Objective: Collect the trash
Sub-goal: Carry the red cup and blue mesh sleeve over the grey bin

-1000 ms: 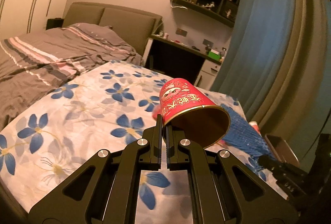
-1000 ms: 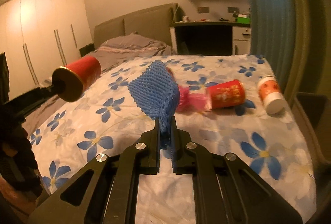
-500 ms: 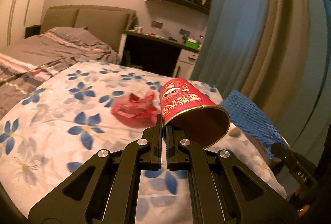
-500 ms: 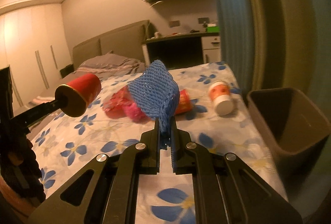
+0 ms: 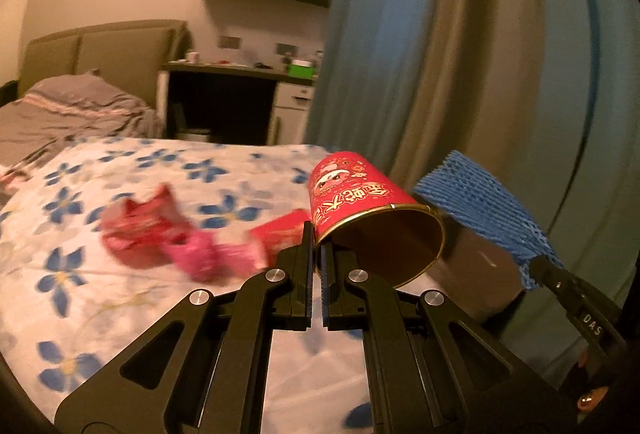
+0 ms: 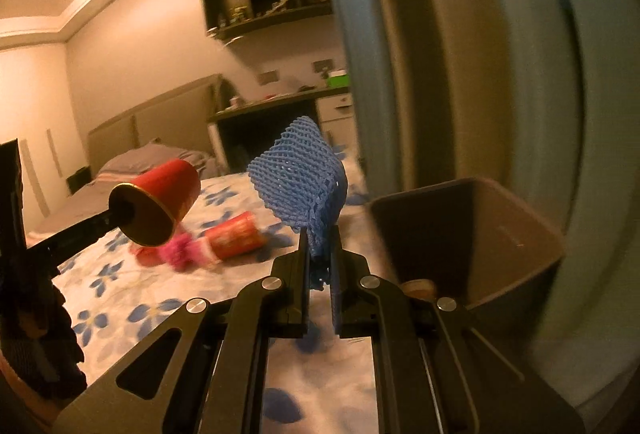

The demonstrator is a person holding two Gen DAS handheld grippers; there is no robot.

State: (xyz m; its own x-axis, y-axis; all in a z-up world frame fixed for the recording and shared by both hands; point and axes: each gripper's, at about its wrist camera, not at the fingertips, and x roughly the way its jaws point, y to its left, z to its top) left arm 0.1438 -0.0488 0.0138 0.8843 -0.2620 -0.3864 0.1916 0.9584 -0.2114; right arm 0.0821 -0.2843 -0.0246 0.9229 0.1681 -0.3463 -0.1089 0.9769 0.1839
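Note:
My left gripper (image 5: 316,234) is shut on the rim of a red paper cup (image 5: 360,201) with a gold edge, held in the air with its mouth toward me. The same red cup (image 6: 160,201) shows at the left of the right wrist view. My right gripper (image 6: 320,238) is shut on a blue foam net sleeve (image 6: 300,181), which sticks up from the jaws. This blue net (image 5: 484,209) also appears at the right of the left wrist view. A brown trash bin (image 6: 500,234) stands just right of the bed, close ahead of the right gripper.
On the flowered bedspread (image 5: 100,294) lie a crumpled red wrapper (image 5: 140,230), a pink wrapper (image 5: 200,254) and a red cup on its side (image 6: 236,238). Blue and tan curtains (image 5: 440,53) hang behind the bin. A desk (image 5: 240,73) and a headboard stand at the back.
Both grippers have swung right across the bed toward the curtains, still holding the cup and the net. The bin has come in close to the right gripper, and a white-capped bottle has left view.

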